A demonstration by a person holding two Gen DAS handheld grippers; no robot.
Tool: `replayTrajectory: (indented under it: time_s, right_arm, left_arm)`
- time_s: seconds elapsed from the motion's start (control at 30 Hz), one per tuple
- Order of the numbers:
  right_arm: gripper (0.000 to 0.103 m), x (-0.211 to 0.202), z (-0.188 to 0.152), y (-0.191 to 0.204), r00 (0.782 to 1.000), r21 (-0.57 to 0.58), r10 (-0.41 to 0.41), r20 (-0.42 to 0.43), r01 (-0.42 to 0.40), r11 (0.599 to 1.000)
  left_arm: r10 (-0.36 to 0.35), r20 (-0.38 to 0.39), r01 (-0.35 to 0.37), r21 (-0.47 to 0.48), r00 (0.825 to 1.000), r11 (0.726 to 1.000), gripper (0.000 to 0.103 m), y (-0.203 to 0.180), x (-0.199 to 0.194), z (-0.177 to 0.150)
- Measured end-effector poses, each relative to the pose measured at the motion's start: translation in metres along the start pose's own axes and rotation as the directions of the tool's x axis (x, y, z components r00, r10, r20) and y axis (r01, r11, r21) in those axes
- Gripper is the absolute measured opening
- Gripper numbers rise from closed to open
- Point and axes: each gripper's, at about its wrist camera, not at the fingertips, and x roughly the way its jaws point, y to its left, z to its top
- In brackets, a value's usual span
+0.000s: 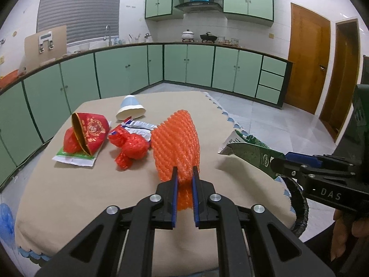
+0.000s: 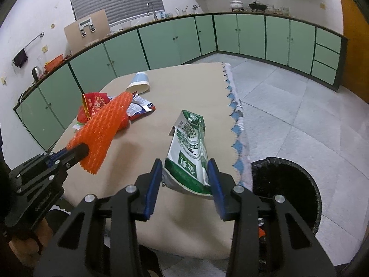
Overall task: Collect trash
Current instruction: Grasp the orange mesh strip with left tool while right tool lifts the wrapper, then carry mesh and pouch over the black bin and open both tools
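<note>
1. My left gripper (image 1: 184,175) has its fingers clamped on the near end of the orange foam net (image 1: 176,138), which is lifted above the middle of the counter (image 1: 69,196).
2. My right gripper (image 2: 184,180) has its fingers pressed against both sides of the green-and-white milk carton (image 2: 189,152), held in the air over the counter's right edge.
3. The net is floppy and pinched only at its tip; I judge a quick swing could pull it free.
4. The carton is crushed and open at the top; tipping it could spill any dregs, and the grip sits low on it, so it could pivot.
5. The two loads hang near each other; crossing paths toward the bin could knock them together.
6. Only the right wrist view shows the black bin (image 2: 288,184) on the floor just beside the counter's right edge.
7. The left wrist view shows the leftover trash more plainly: red cup (image 1: 90,131), red bag (image 1: 129,147), paper cup (image 1: 130,110) toward the far-left corner.
</note>
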Motion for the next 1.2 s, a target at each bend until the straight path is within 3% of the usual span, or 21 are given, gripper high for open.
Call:
replayTrajectory:
  time_s: [0.47,0.7,0.97,1.2]
  right_arm:
    - [0.037,-0.029,-0.004,-0.034,0.997,0.044,-0.066,0.04,0.064,0.997]
    - [0.036,-0.048,-0.007,-0.088,0.985,0.117,-0.165,0.054,0.158,0.98]
    - [0.036,-0.052,-0.025,-0.15,0.968,0.213,-0.251,0.023,0.24,0.947]
    - [0.036,-0.029,-0.041,-0.18,0.967,0.263,-0.251,-0.044,0.254,0.931]
  left_arm:
    - [-0.078,0.011,0.077,0.066,0.997,0.995,0.011,-0.042,-0.001,0.011]
    - [-0.168,0.002,0.167,0.138,0.986,0.976,0.011,-0.09,0.015,0.022]
    - [-0.261,-0.026,0.261,0.212,0.965,0.942,0.011,-0.148,0.035,0.03]
    - [-0.283,-0.057,0.288,0.249,0.957,0.925,0.011,-0.177,0.049,0.028]
